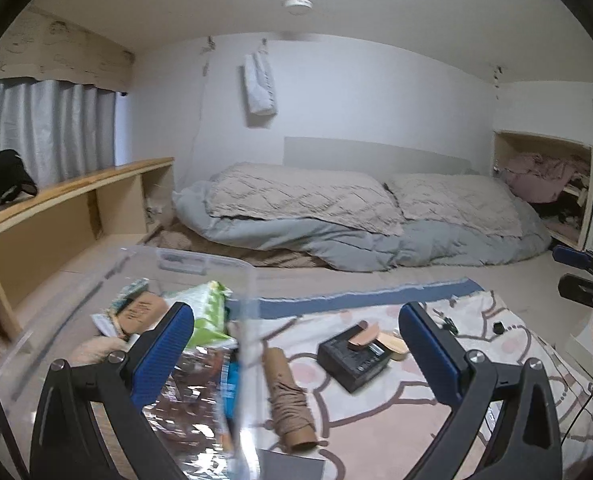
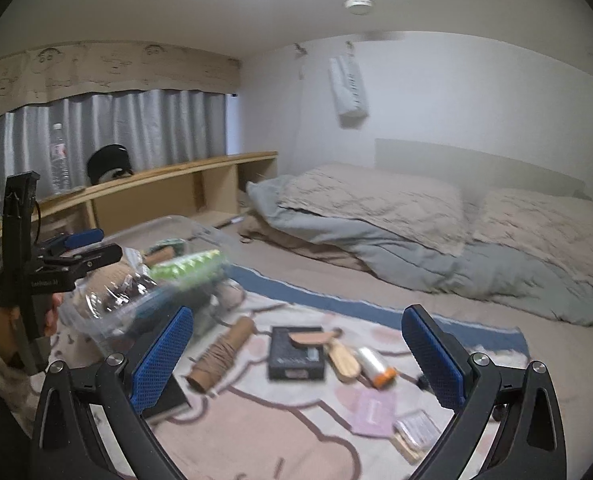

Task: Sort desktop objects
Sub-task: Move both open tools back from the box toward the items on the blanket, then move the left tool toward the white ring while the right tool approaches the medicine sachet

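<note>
A clear plastic bin at the left holds several items, among them a green pack and a foil bag; it also shows in the right wrist view. On the patterned blanket lie a twine spool, a black box with a tan flat piece on it, and wooden pieces. My left gripper is open and empty over the bin's near corner. My right gripper is open and empty above the black box and the spool. A white roll and pink card lie at the right.
A bed with a grey duvet and beige pillows lies behind the blanket. A low wooden shelf runs along the left, bearing a water bottle and a black item. The other gripper shows at each view's edge.
</note>
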